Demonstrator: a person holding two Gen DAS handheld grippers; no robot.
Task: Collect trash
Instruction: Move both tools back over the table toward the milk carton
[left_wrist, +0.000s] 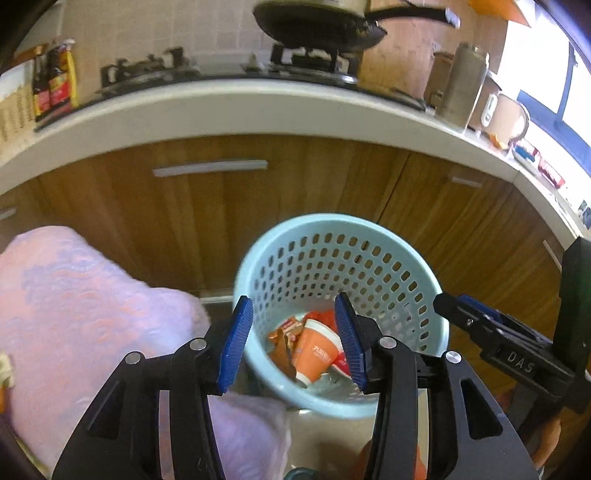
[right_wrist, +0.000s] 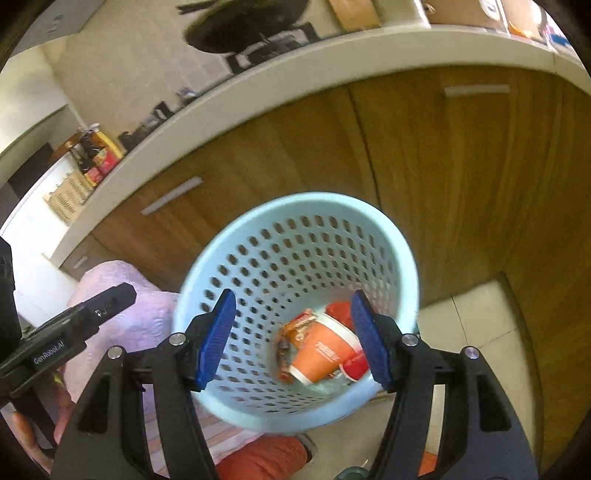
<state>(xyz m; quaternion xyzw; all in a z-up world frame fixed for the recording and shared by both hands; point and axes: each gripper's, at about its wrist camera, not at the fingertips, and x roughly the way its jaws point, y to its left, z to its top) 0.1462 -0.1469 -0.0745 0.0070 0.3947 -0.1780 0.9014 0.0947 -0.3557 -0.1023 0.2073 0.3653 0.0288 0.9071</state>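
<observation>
While both claws, left claw (left_wrist: 293, 343) and right claw (right_wrist: 293, 341), are held spread and empty above pale-blue perforated plastic basket (left_wrist: 369, 230), orange paper cup (left_wrist: 316, 354) and crumpled wrappers (left_wrist: 286, 332) are seen already binned; further trash not visible.

1. The right gripper (right_wrist: 293, 341) hung over the pale blue basket (right_wrist: 258, 410), its blue-padded fingers (right_wrist: 216, 341) spread wide with nothing between them.
2. Down in the basket lay an orange paper cup (right_wrist: 319, 354) on its side, a brown wrapper (right_wrist: 297, 326) just left of it and a red piece (right_wrist: 356, 365) touching it on the right.
3. The left gripper (right_wrist: 110, 301) poked in from the left edge, near the basket's rim; whether it was spread or closed could not be told.
4. A pink quilted cloth (right_wrist: 147, 314) sat just left of the basket.
5. Wooden cabinets (right_wrist: 443, 184) stood behind, under a white counter (right_wrist: 258, 88).
</observation>
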